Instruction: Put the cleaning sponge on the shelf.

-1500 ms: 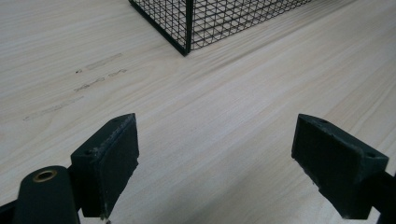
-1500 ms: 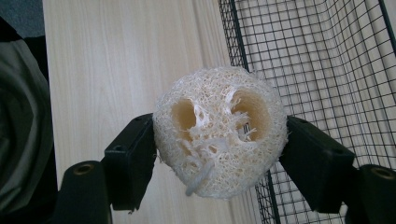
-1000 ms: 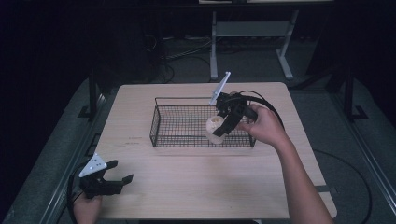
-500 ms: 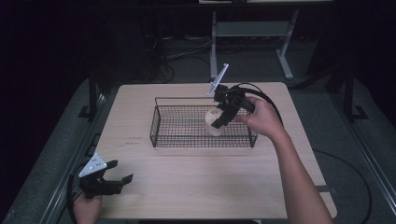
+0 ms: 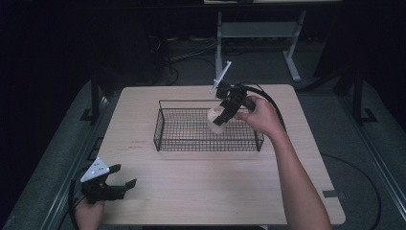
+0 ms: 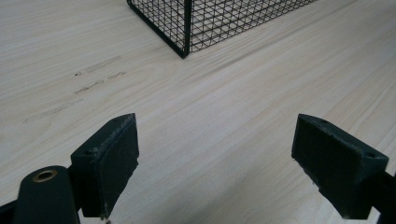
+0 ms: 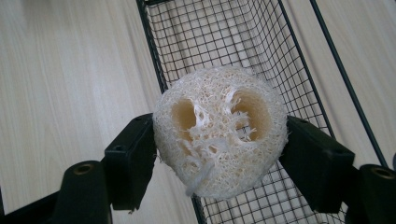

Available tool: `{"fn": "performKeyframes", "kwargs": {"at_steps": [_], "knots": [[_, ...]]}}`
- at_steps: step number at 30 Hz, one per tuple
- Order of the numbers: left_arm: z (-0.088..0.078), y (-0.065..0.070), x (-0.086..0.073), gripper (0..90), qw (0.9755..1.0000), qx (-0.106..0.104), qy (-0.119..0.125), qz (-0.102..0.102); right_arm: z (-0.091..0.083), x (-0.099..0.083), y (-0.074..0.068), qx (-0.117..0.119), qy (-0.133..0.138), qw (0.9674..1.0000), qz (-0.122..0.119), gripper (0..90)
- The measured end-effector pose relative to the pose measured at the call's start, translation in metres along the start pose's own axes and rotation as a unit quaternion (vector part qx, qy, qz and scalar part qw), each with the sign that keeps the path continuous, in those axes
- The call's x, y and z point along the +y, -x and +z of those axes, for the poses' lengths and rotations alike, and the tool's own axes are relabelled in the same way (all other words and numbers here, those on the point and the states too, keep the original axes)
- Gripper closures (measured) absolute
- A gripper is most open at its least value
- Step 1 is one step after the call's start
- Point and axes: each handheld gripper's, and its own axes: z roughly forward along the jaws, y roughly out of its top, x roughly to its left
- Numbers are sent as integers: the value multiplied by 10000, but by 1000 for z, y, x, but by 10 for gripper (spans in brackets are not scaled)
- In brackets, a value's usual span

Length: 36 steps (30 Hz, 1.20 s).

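While gripped: loofah (image 7: 219, 130) is clamped by right gripper (image 5: 223, 114) above wire basket (image 5: 163, 125).
Left gripper (image 5: 111, 184): jaws spread wide, nothing held, over table (image 5: 191, 182).

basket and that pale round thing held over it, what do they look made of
The black rectangular wire-mesh basket looks like thin metal wire with a matte dark coating, judging by its fine open grid. The cream round fibrous sponge in the right tongs looks like dried loofah: coarse netted fibres, hollow channels.

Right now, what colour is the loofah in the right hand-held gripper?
Cream, an off-white fibrous mesh; the loofah shows best in the right gripper view.
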Motion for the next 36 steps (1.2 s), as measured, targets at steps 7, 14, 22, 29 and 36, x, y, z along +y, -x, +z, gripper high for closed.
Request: {"fn": "performKeyframes", "kwargs": {"at_steps": [7, 14, 22, 29, 36], "knots": [[-1, -1, 0, 137, 10000, 17, -4, 37, 9, -1, 10, 49, 21, 9999, 133, 288], [-2, -1, -1, 137, 10000, 26, -9, 11, 24, -2, 22, 108, -8, 9993, 359, 287], [-1, -1, -1, 137, 10000, 25, -6, 0, 39, -7, 32, 97, -94, 9981, 594, 285], [-1, 0, -1, 137, 10000, 24, -1, -2, 51, -3, 32, 210, -159, 9979, 593, 285], [-3, -2, -1, 137, 10000, 27, 9, -2, 67, -4, 36, 200, -250, 9973, 656, 285]]}}
